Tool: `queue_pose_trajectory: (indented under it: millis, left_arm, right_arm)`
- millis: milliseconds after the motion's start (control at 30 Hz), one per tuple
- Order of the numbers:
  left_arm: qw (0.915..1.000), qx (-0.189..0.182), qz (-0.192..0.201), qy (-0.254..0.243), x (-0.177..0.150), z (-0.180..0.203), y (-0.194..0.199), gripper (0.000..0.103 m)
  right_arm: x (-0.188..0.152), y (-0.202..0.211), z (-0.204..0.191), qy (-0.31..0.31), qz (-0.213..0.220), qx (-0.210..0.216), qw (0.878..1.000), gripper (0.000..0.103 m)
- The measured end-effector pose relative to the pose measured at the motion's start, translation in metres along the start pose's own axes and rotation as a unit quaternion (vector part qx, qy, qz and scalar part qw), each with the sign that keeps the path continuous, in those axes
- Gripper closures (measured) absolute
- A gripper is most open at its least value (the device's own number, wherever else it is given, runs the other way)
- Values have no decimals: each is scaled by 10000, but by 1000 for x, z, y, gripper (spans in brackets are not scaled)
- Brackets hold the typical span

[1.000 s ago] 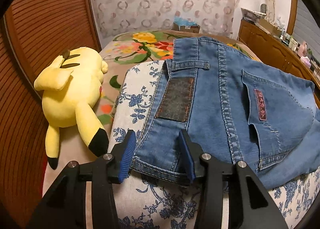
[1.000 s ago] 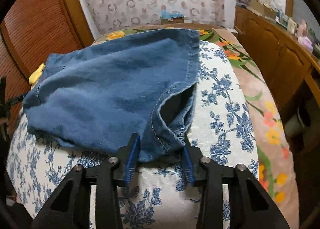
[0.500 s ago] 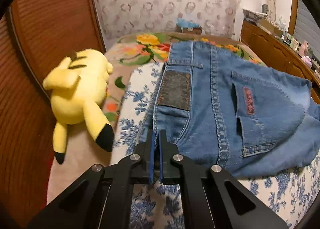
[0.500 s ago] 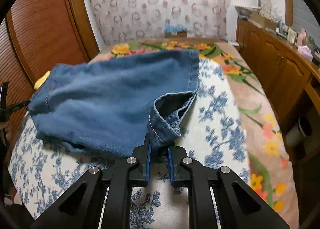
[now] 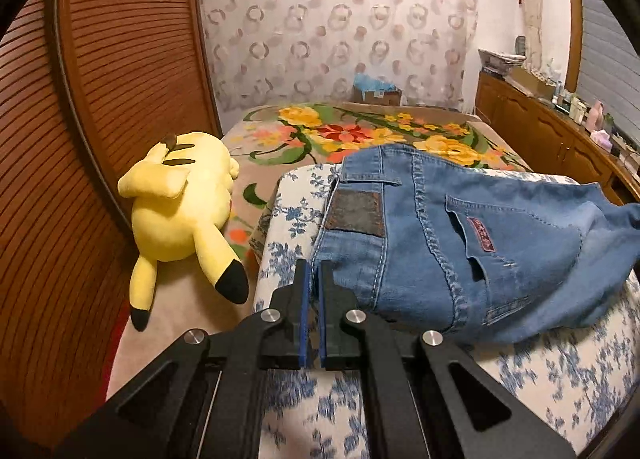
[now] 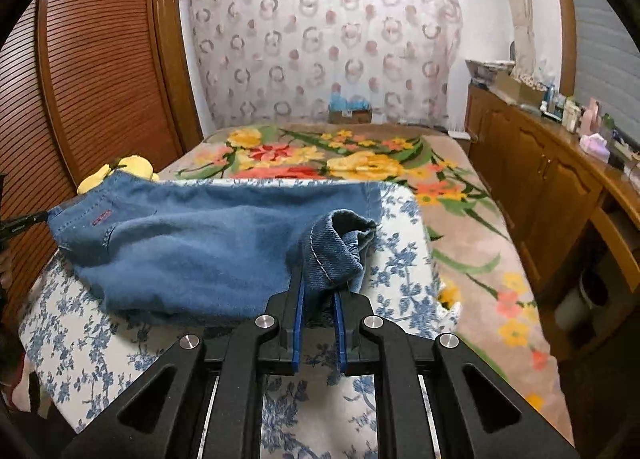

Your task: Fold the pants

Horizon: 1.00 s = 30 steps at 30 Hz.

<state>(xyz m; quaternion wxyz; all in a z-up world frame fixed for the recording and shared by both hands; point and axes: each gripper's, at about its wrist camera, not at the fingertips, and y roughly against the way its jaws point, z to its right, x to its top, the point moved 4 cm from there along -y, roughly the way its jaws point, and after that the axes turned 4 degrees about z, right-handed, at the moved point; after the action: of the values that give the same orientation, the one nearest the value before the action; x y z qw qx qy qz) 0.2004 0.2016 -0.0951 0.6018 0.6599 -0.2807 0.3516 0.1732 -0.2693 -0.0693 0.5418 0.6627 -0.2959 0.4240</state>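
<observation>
Blue denim pants [image 5: 460, 243] lie on a white cushion with blue flowers [image 5: 560, 371]. In the left wrist view I see the waistband with a dark leather patch [image 5: 354, 213] and a back pocket. My left gripper [image 5: 314, 273] is shut on the near waistband corner and holds it lifted. In the right wrist view the pants [image 6: 200, 251] stretch to the left. My right gripper [image 6: 318, 279] is shut on the bunched leg hem [image 6: 336, 247] and holds it raised above the cushion [image 6: 400, 259].
A yellow plush toy [image 5: 180, 215] lies left of the cushion, beside a wooden slatted door [image 5: 80, 139]. A floral blanket [image 6: 340, 163] covers the bed beyond. A wooden cabinet [image 6: 540, 187] with small items runs along the right. A curtain hangs at the back.
Both grippers were open around the denim a second ago. They closed on the waistband corner and the leg hem, then rose, lifting both ends of the pants.
</observation>
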Motion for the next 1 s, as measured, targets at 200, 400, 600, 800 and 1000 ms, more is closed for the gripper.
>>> queue_pose_trajectory:
  millis: [200,400,600,800,1000]
  left_arm:
    - [9998,-72,157,51,-22,-2,37,99]
    - [9996,-172,243,18,-45,2,77,99]
    - [9998,-143,99,-60,-71,14,83,98]
    - [9998,-160,122,-68,-74,22,70,60]
    - [9984,-482,291,-83,-71,41,74,32]
  right_arm:
    - [-25,30,-1,-10,71,18,10000,91]
    - [-56,72,-4,-102,156,46,9998,91]
    - [-83,82,5,-433,-111,152,9989,90]
    - [-90,71,7,-596,-397,71,9974,82]
    - [-89,83,6,-722,-300,91,9969,73]
